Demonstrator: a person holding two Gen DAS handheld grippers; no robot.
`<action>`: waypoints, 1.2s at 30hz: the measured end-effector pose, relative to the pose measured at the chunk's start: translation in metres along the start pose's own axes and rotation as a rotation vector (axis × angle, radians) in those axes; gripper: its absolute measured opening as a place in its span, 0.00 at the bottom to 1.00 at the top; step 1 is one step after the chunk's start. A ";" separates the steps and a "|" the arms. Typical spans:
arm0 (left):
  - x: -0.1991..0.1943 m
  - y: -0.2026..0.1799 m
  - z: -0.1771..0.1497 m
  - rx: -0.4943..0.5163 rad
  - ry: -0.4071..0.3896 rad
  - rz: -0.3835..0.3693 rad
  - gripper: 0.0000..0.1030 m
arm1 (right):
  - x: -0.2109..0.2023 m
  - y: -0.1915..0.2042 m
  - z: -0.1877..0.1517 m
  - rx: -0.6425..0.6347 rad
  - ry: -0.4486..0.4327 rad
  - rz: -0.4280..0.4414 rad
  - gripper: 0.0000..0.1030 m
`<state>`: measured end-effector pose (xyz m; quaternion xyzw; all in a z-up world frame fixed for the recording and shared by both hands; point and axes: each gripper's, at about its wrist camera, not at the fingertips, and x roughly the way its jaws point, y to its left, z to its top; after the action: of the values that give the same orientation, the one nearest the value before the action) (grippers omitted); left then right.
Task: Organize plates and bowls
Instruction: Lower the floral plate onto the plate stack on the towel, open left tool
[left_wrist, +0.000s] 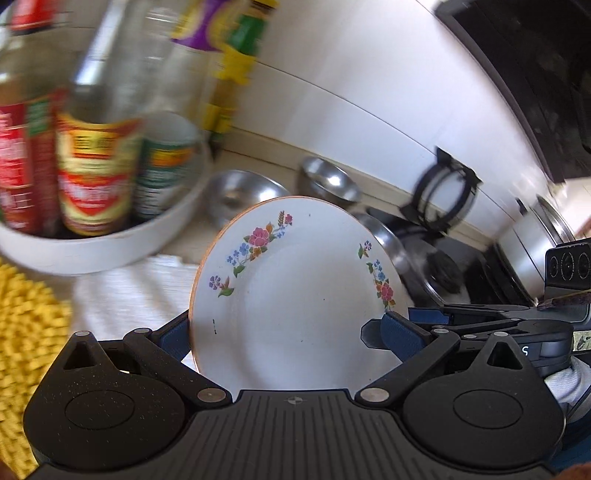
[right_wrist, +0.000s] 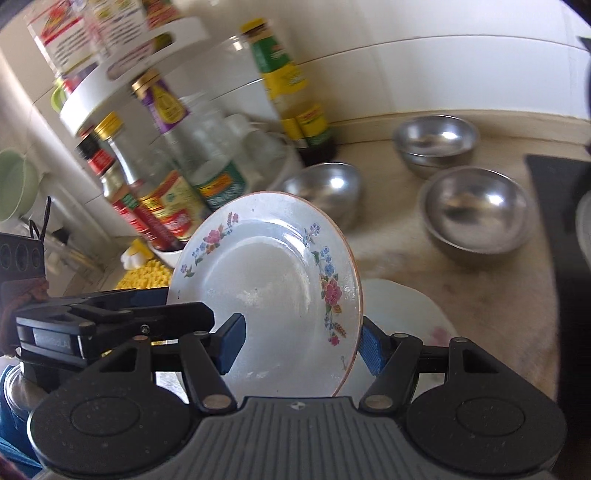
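White plate (left_wrist: 295, 295) with pink-blue floral sprays and orange rim, silvery bowls (right_wrist: 474, 214), possibly red-labelled bottles (left_wrist: 92, 177)

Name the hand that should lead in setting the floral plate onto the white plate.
Right, probably: the white plate lies just past the right gripper, under the floral plate's rim. The left gripper faces the bottle tray instead.

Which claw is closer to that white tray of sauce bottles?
Left. The left claw grips the flowered plate on the side by the white tray; the right claw grips the plate's other side, farther off, toward the steel bowls.
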<state>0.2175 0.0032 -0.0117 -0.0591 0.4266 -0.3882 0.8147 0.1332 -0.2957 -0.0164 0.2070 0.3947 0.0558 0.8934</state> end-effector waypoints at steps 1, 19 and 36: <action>0.005 -0.006 0.001 0.012 0.009 -0.012 1.00 | -0.003 -0.004 -0.003 0.010 -0.001 -0.009 0.65; 0.044 -0.055 -0.014 0.089 0.112 -0.079 1.00 | -0.020 -0.036 -0.024 0.062 0.023 -0.078 0.66; 0.057 -0.052 -0.025 0.063 0.154 -0.048 1.00 | -0.005 -0.036 -0.025 0.005 0.074 -0.101 0.68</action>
<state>0.1876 -0.0659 -0.0416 -0.0138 0.4741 -0.4244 0.7714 0.1091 -0.3221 -0.0427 0.1870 0.4377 0.0172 0.8793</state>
